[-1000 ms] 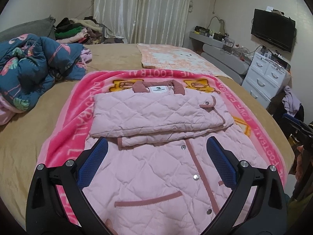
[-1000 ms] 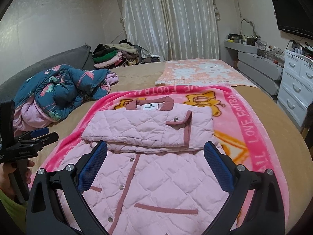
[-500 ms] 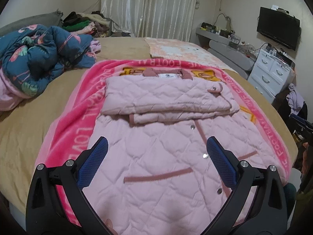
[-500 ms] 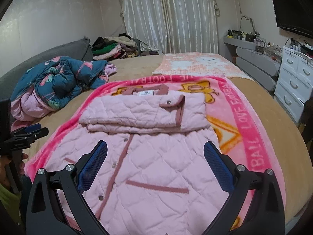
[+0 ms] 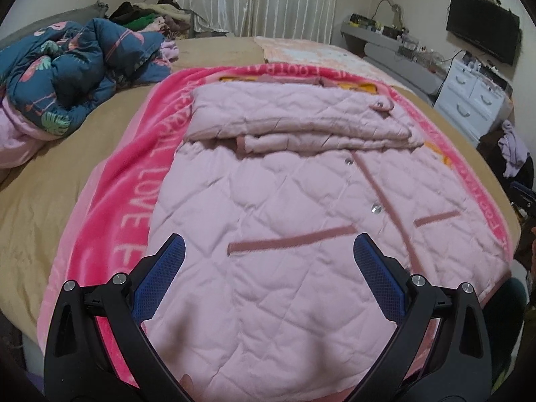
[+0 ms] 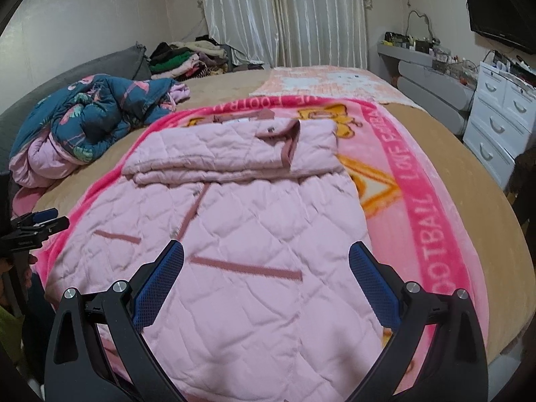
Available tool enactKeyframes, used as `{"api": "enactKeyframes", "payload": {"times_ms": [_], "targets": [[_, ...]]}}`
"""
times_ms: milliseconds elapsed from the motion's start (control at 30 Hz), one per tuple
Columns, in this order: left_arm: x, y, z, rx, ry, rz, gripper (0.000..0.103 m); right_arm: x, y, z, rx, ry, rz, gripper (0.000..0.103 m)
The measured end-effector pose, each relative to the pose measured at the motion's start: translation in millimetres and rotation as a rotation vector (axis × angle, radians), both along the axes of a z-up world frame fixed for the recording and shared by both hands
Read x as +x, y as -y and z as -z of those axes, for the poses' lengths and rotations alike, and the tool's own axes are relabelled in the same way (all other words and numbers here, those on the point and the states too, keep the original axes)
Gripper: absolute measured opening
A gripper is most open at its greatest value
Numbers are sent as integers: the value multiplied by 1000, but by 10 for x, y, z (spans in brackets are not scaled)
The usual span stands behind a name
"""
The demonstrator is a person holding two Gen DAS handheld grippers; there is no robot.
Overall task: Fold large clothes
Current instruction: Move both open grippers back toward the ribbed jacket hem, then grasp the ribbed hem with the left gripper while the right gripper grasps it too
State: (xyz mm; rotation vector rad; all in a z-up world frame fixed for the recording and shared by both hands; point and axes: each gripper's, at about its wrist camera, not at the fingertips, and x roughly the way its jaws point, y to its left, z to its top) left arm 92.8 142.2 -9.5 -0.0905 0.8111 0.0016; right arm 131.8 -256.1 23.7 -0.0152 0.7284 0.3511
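A pale pink quilted jacket (image 5: pixel 288 207) lies front up on a bright pink blanket (image 5: pixel 110 214) on the bed, both sleeves folded across its chest (image 5: pixel 294 117). It also shows in the right wrist view (image 6: pixel 254 234). My left gripper (image 5: pixel 268 278) is open and empty, low over the jacket's hem on its left side. My right gripper (image 6: pixel 266 281) is open and empty, low over the hem on the right side. The left gripper's tip (image 6: pixel 37 224) shows at the left edge of the right wrist view.
A crumpled dark blue flowered quilt (image 5: pixel 67 70) lies at the left of the bed. A pile of clothes (image 6: pixel 187 57) sits at the back by the curtains. A peach blanket (image 6: pixel 328 80) lies beyond the pink one. White drawers (image 6: pixel 499 117) stand at the right.
Both grippers have come down and back toward the jacket's hem, so the jacket fills more of each view. Both stay open. The jacket has not moved.
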Motion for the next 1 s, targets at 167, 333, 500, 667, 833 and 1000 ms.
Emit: {"api": "enactKeyframes", "payload": {"times_ms": [167,333,500,667,833,1000], "targets": [[-78,-58,120,29,-20,-15,95,-31,121,185,-17,-42,16,98],[-151,-136,279,48,-55,-37,95,-70,263,365,-7,-92,35,98],[-245,-253,436,50,-98,-61,95,-107,368,516,-6,-143,42,98],[-335,-338,557,48,-128,-78,95,-159,469,657,2,-195,52,98],[-407,-398,645,30,-152,-85,95,-223,551,749,0,-220,63,98],[-470,-455,757,-13,-183,-88,95,-276,587,787,-7,-234,61,98]]}}
